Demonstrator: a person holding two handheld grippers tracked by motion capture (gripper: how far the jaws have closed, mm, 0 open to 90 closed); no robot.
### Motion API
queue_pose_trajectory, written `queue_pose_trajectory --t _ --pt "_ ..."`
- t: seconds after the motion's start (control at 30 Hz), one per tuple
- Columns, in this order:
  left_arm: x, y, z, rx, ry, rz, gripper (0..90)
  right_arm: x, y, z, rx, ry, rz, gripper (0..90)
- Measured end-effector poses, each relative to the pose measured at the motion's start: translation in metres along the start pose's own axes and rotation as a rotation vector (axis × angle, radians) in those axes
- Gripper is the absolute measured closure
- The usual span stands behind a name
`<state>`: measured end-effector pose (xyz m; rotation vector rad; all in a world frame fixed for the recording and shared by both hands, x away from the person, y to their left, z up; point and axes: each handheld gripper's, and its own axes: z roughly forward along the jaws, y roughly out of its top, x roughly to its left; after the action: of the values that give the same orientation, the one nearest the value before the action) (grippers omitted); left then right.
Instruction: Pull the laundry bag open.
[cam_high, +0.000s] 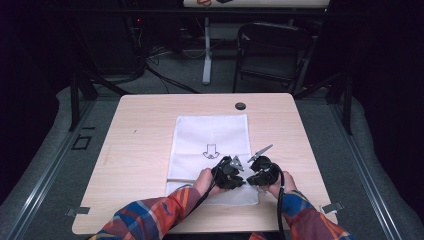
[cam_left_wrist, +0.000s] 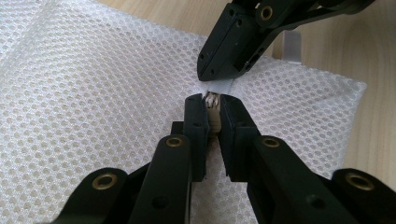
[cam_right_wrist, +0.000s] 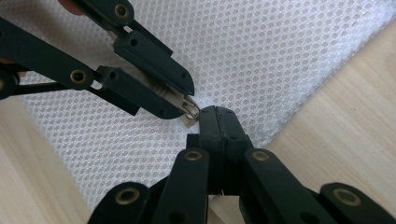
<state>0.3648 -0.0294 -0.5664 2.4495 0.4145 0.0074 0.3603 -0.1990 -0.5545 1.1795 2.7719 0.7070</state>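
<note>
1. The mesh bag (cam_high: 210, 135) lay flat mid-table, its near end by the table's (cam_high: 140, 150) front edge.
2. The left gripper (cam_left_wrist: 208, 103) was clamped on the zipper pull (cam_left_wrist: 213, 109); the right gripper (cam_right_wrist: 215, 116) pinched the bag's white tab (cam_left_wrist: 222, 86), jaws together.
3. Done well, I judged, the right anchors while the left draws steadily along the zipper.
4. Bare wood on both sides left room.

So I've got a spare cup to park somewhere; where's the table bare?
Bare wood lies left of the mesh bag, right of it, and behind it beside the black grommet. The near edge is crowded: left claw and right claw work there.
</note>
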Motion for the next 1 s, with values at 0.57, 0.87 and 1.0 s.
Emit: queue_pose_trajectory --t 0.57,0.87,1.0 --pt "0.005 -0.008 -0.010 0.011 0.008 -0.043 82.2 0.000 0.000 0.000 0.008 0.005 0.007 90.0" --pt "0.005 -0.009 -0.011 0.011 0.008 -0.056 82.0 0.000 0.001 0.000 0.011 0.010 0.000 90.0" --pt "0.009 -0.012 -0.016 0.017 0.010 -0.070 82.1 0.000 0.001 -0.001 0.017 0.000 -0.007 90.0"
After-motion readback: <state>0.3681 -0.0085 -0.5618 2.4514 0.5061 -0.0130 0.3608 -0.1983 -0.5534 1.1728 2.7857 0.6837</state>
